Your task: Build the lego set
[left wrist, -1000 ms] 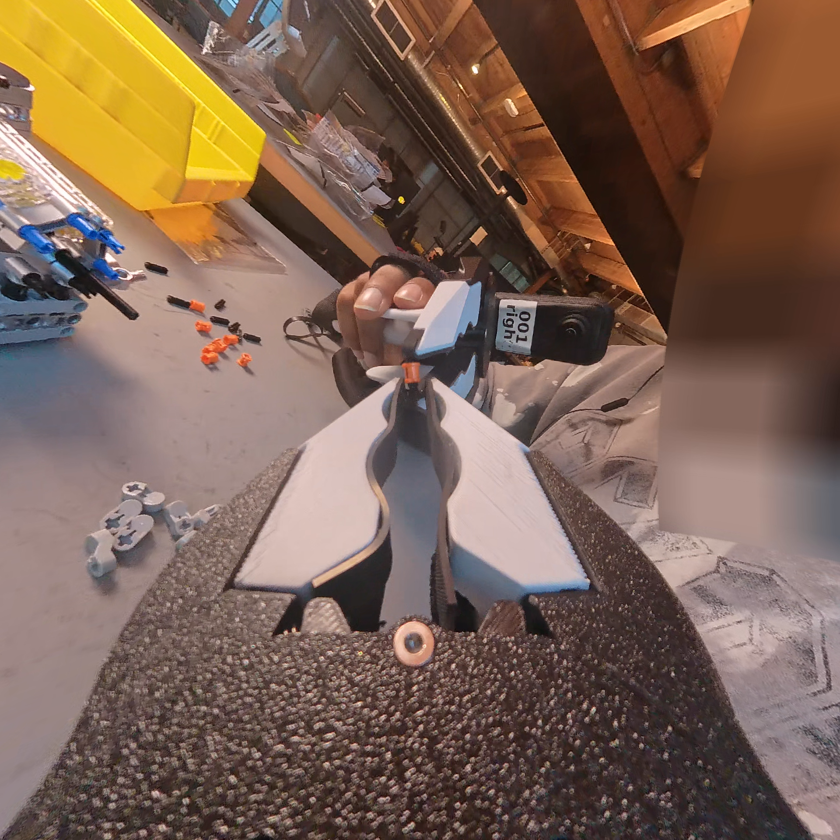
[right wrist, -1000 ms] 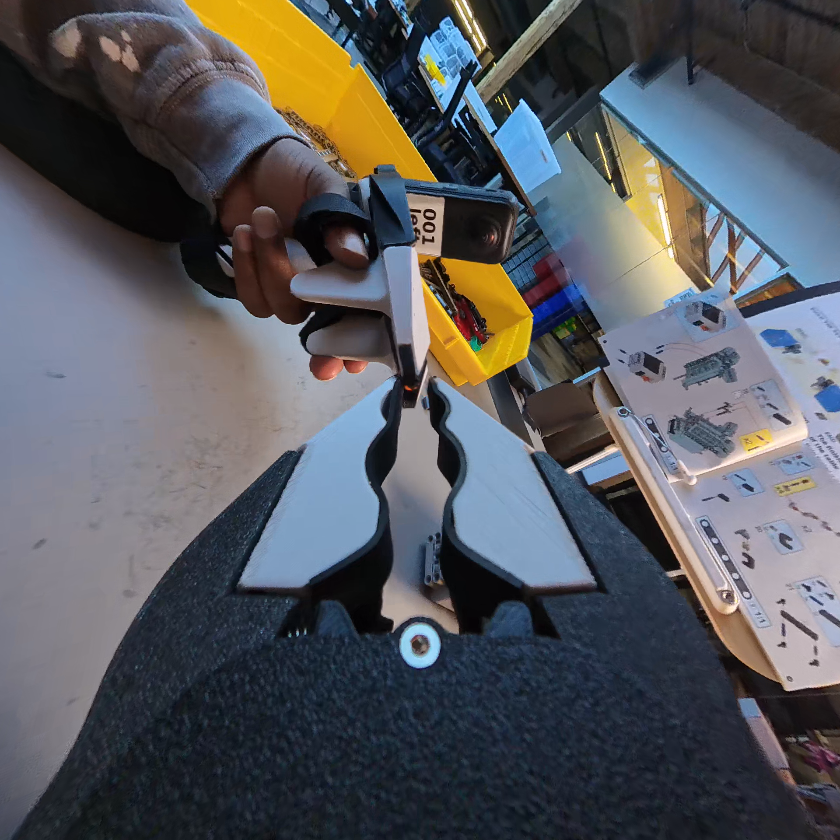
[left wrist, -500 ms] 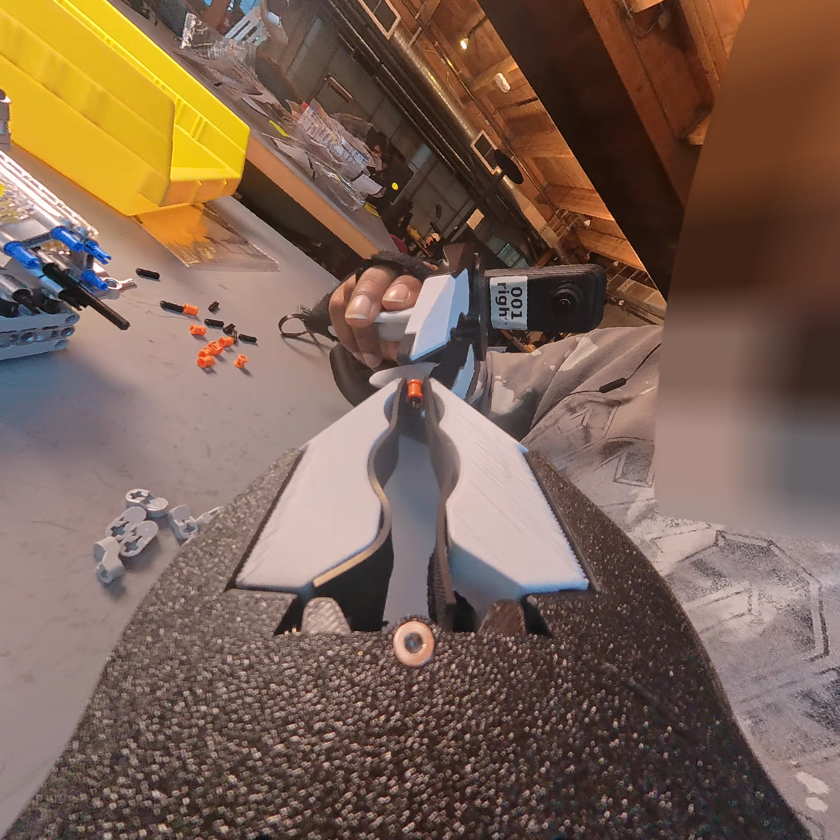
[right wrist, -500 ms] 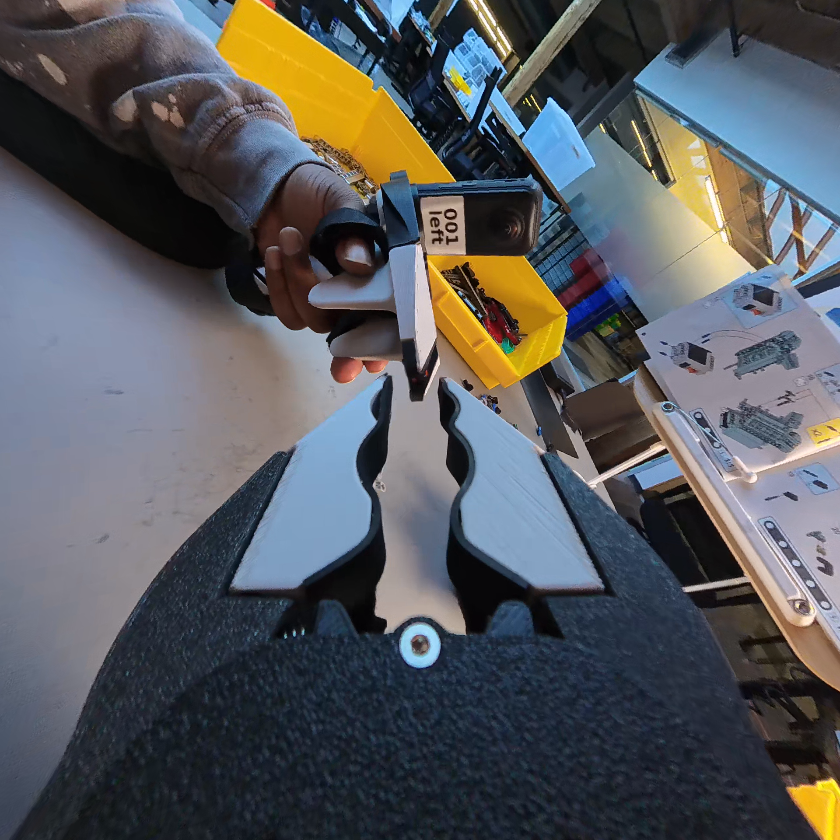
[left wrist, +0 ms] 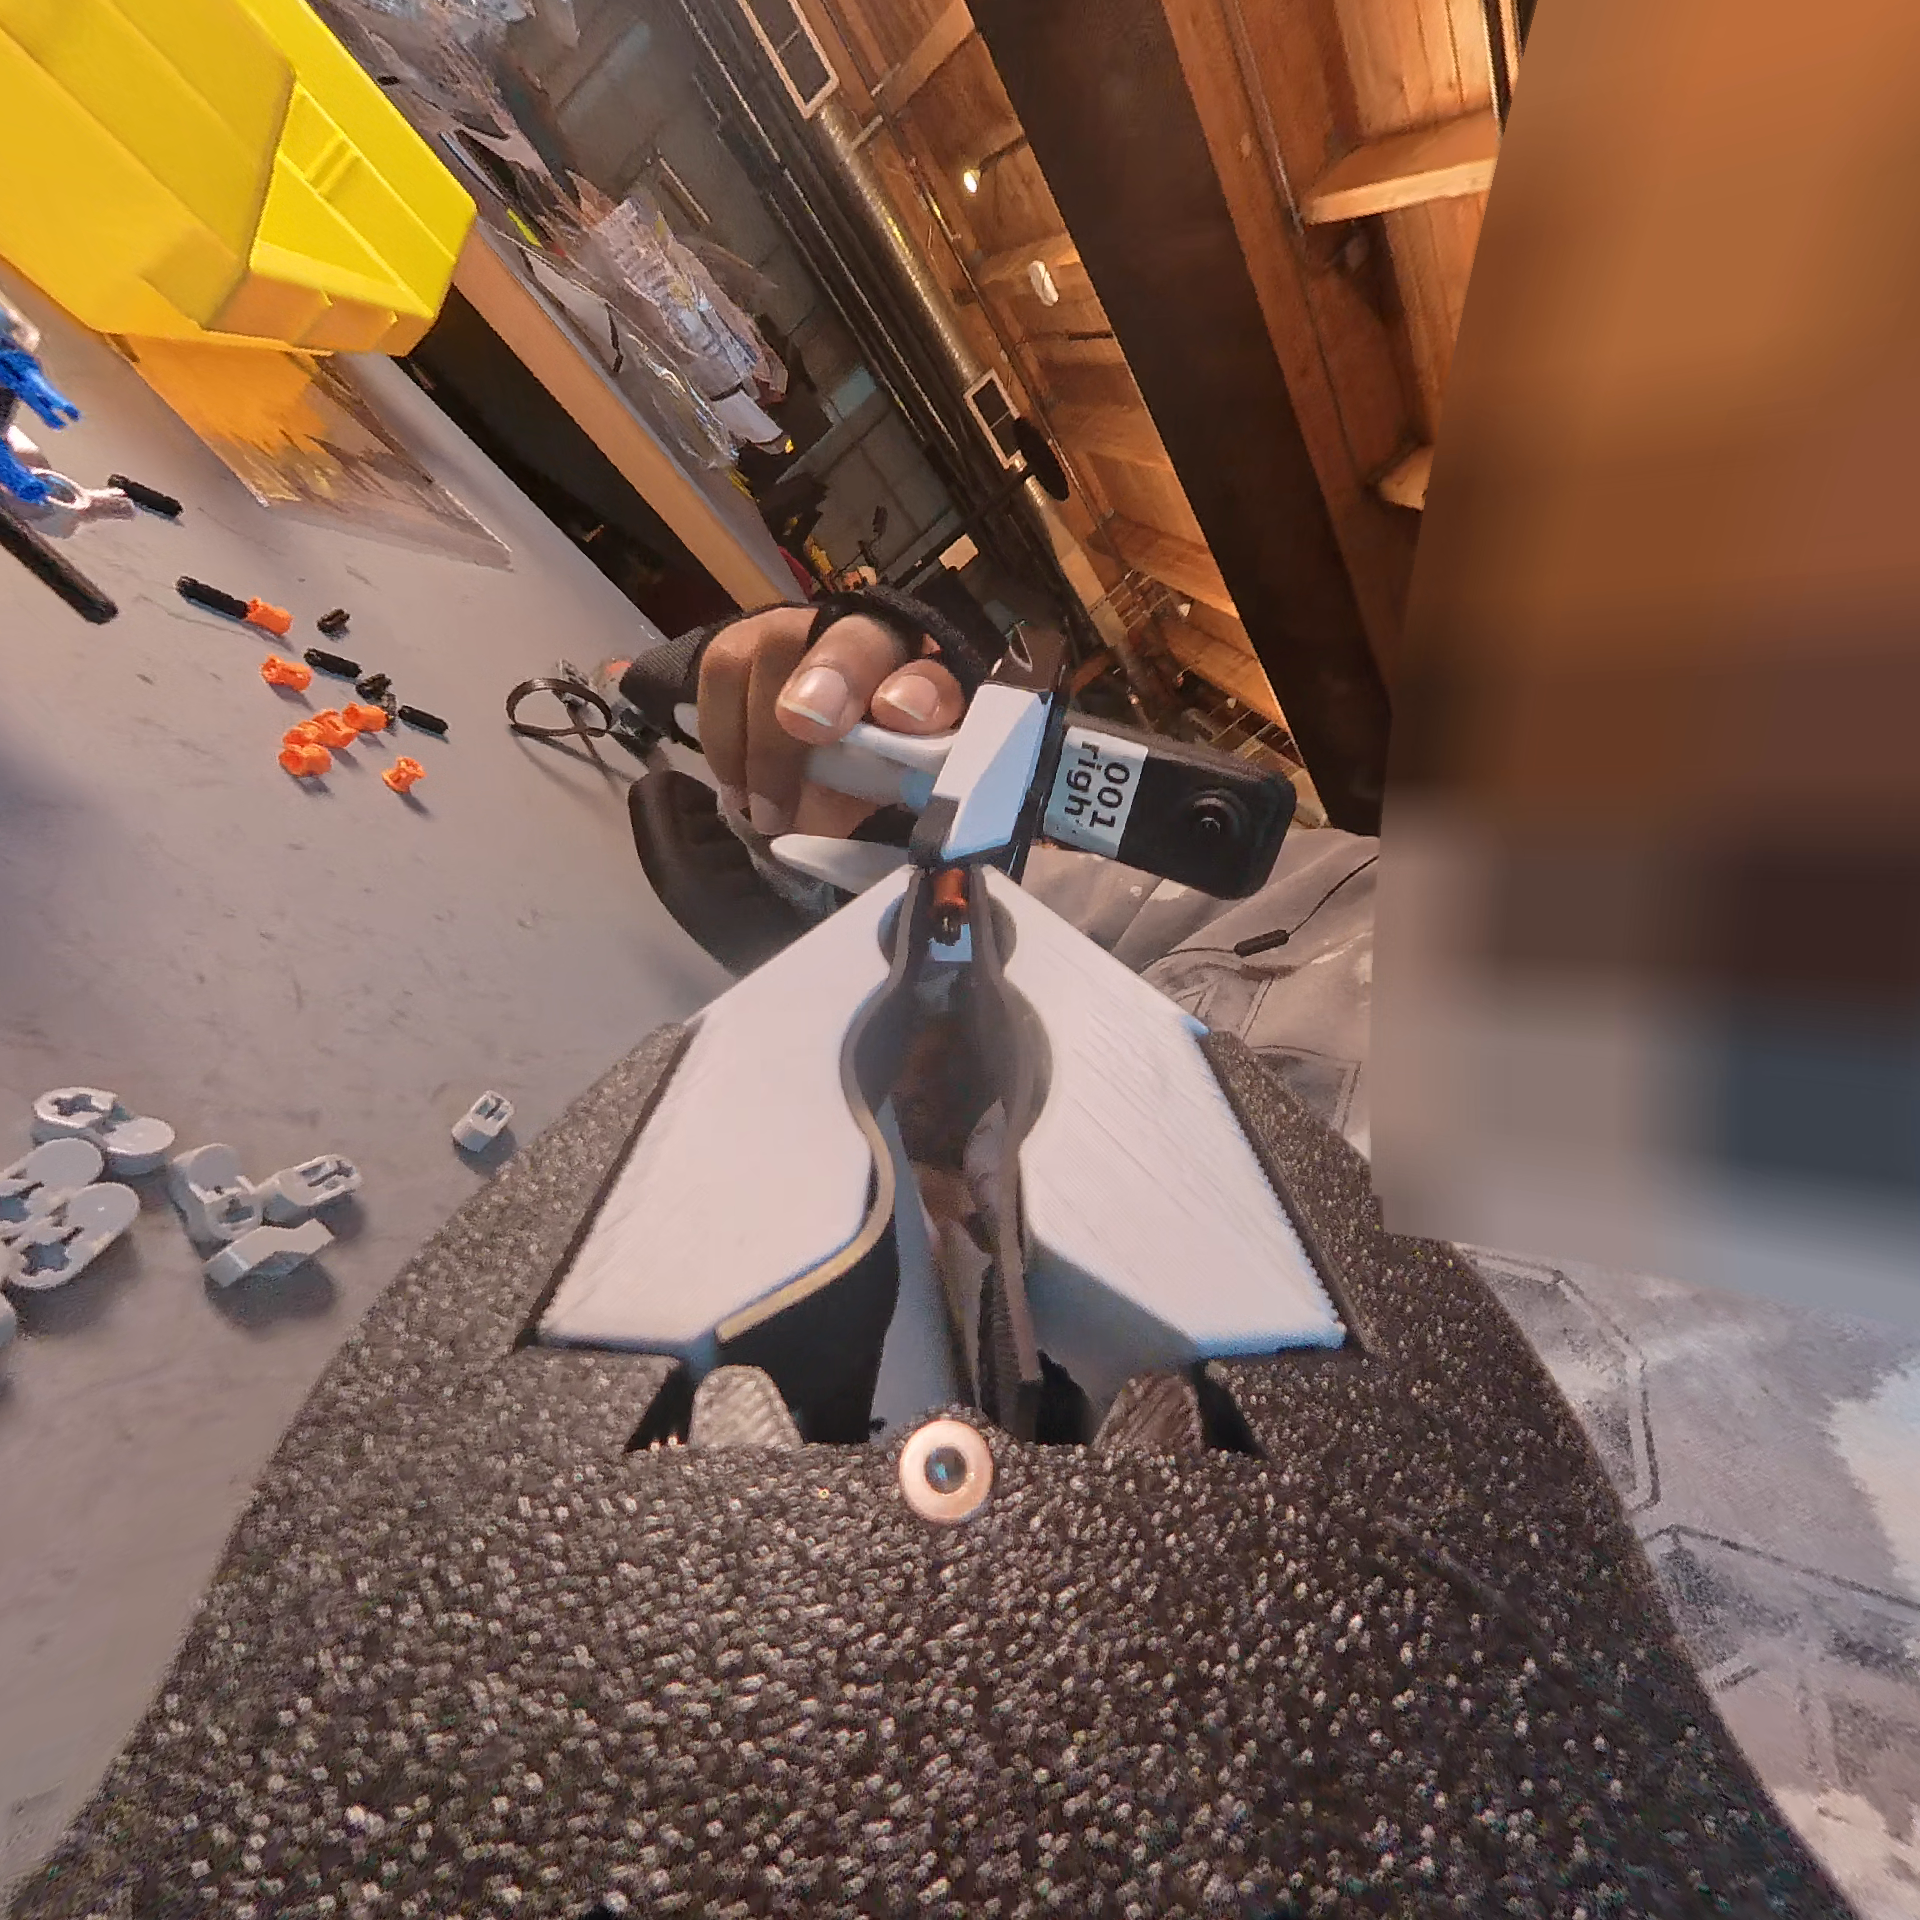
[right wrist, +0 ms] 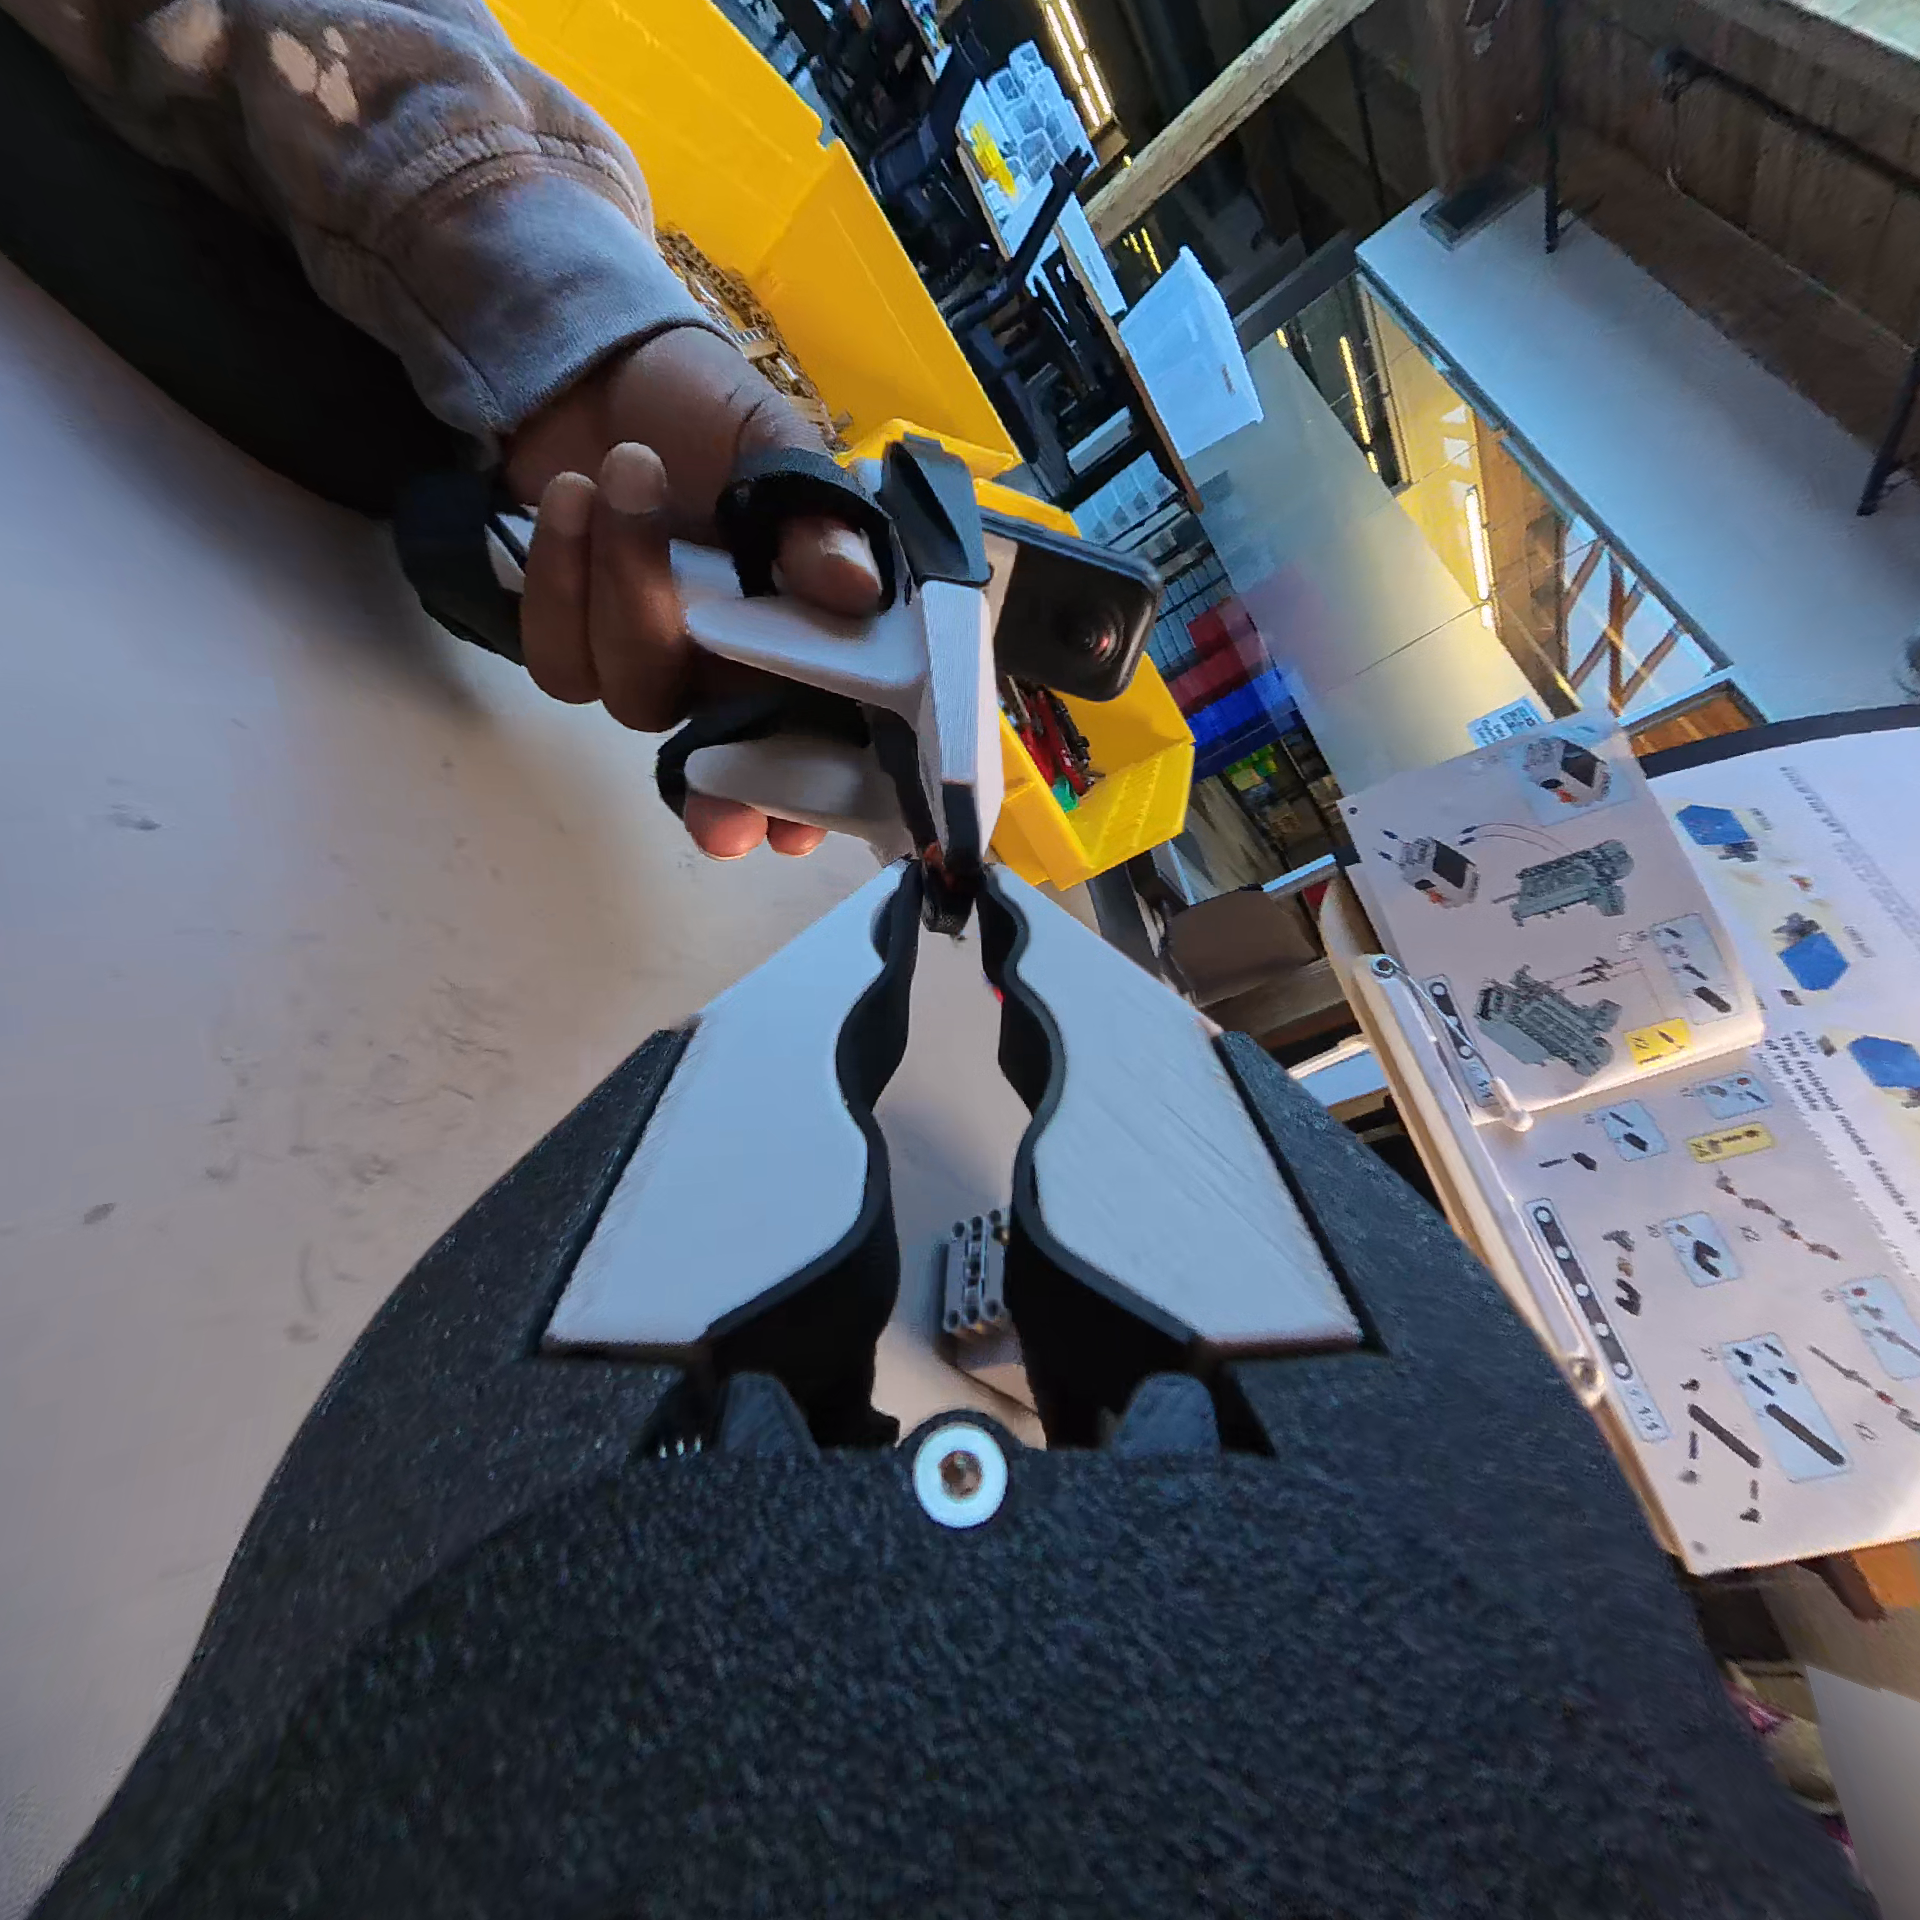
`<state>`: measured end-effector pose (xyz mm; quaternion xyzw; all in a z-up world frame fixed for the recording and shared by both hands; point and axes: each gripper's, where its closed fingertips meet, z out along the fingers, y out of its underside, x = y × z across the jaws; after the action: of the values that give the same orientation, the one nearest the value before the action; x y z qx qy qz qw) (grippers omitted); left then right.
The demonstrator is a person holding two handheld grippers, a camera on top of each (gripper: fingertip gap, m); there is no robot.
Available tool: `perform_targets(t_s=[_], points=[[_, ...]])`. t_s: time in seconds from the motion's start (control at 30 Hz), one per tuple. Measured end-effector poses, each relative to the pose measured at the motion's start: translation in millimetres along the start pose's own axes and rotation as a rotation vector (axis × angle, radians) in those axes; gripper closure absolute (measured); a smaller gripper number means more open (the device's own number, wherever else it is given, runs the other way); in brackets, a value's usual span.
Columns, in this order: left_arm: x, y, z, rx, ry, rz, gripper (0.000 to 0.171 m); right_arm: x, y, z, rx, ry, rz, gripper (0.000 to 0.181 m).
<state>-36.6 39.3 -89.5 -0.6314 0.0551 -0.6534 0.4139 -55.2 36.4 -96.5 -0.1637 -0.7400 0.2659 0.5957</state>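
The left tongs and the right tongs meet tip to tip in the air above the counter. Both are closed on the same orange-and-black pin. The left tongs pinch its orange end and the right tongs pinch the dark end. It is so small that I cannot tell whether it is one part or two pushed together. Holding it nose to nose gives each pair an end to bear on, and keeping it off the counter leaves both ends free.

Each tool is squeezed by a hand through a black strap, which keeps the jaws pressed shut.

To the left of the left tongs and farther out, loose orange bushes and short black pins lie scattered together. Nearer in on that same side is a cluster of grey connectors. The parts lie roughly grouped by kind, all within reach.

A short grey beam lies on the counter directly below the right tongs, seen through the gap between their fingers. To their right an open instruction booklet is propped on a stand, facing the person. Beyond the tips sits a yellow bin holding more parts.
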Motion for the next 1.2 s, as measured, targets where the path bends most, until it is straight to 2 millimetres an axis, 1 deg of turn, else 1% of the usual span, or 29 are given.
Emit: perform_targets(t_s=[0.1,0.2,0.33,0.37,0.4,0.43,0.53,0.6,0.7,0.8,0.87,0.97,1.07,1.2], points=[[0.3,-4.8,0.9,0.042,0.014,-0.044,0.166,4.2,1.2,-0.3,-0.008,0.040,-0.043,0.172],[-1.9,-8.0,1.6,0.074,0.003,-0.067,0.166,6.6,3.9,-0.2,-0.011,0.057,-0.041,0.171],[-6.8,-15.3,0.4,0.129,-0.049,-0.049,0.164,10.3,10.5,1.9,-0.029,0.080,-0.035,0.173],[-8.6,-20.6,-1.9,0.164,-0.063,-0.061,0.159,12.4,11.4,1.4,-0.031,0.105,-0.054,0.181],[-11.4,-26.1,-5.5,0.196,-0.080,-0.072,0.141,12.8,11.5,1.1,-0.030,0.113,-0.069,0.181],[-13.9,-28.6,-8.7,0.207,-0.100,-0.058,0.138,11.5,12.9,2.0,-0.039,0.104,-0.060,0.181],[-17.1,-28.5,-10.1,0.200,-0.138,-0.022,0.143,13.2,12.4,1.9,-0.015,0.089,0.023,0.181],[-18.9,-31.4,-12.6,0.203,-0.164,0.002,0.143,15.3,18.8,1.5,-0.024,0.066,0.078,0.181],[-28.8,-41.0,-28.8,0.203,-0.309,0.142,0.143,15.6,28.6,-0.6,-0.027,0.017,0.210,0.181],[-27.4,-60.3,-49.0,0.248,-0.416,0.279,0.142,15.6,32.7,-1.9,-0.016,-0.011,0.289,0.181],[-26.6,-71.9,-61.6,0.299,-0.460,0.334,0.142,13.3,32.3,-0.7,-0.005,-0.037,0.331,0.181],[-32.6,-82.7,-76.6,0.365,-0.506,0.356,0.142,7.1,33.3,2.1,-0.004,-0.074,0.361,0.180],[-38.6,-85.0,-81.6,0.373,-0.524,0.353,0.142,1.4,33.9,3.4,-0.014,-0.098,0.358,0.179],[-38.5,-83.9,-80.0,0.341,-0.561,0.415,0.142,-2.7,34.9,4.0,-0.018,-0.120,0.368,0.178]])
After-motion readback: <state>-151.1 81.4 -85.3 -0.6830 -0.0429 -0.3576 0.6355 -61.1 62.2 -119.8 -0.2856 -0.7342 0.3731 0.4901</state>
